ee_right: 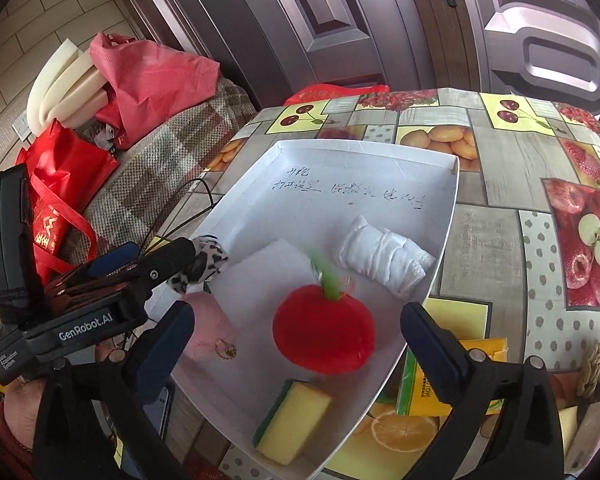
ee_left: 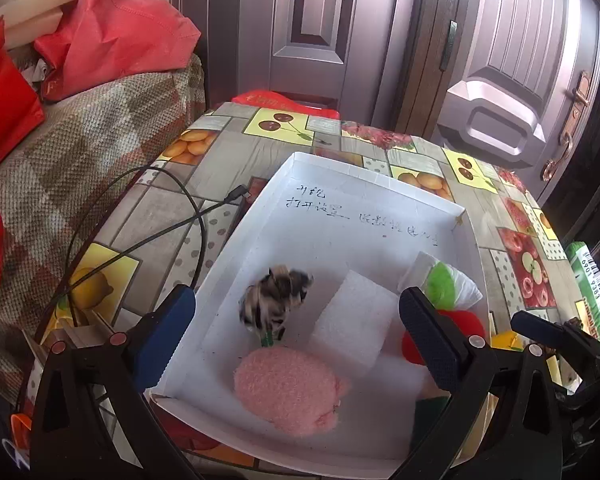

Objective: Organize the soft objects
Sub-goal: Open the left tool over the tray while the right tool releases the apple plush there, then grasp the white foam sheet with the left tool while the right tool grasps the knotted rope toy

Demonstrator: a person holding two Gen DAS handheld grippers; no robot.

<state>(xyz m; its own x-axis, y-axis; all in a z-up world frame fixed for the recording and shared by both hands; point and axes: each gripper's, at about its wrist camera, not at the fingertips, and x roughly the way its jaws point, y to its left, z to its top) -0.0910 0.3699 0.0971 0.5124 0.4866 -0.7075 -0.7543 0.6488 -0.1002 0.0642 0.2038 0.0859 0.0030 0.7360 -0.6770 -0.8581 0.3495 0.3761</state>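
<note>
Fruit-print table (ee_right: 500,240): white box (ee_right: 454,208), rolled white cloth (ee_right: 386,258) lying diagonal inside.

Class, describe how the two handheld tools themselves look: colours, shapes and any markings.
Each tool has a black frame with silver rivets and two flat fingers faced in blue textured pads. From the right wrist view, the left tool carries a black body printed "GenRobot.AI" and "Data Acquisition System" in white. The right tool shows the same blue pads. A dark red sleeve shows bottom left.
</note>
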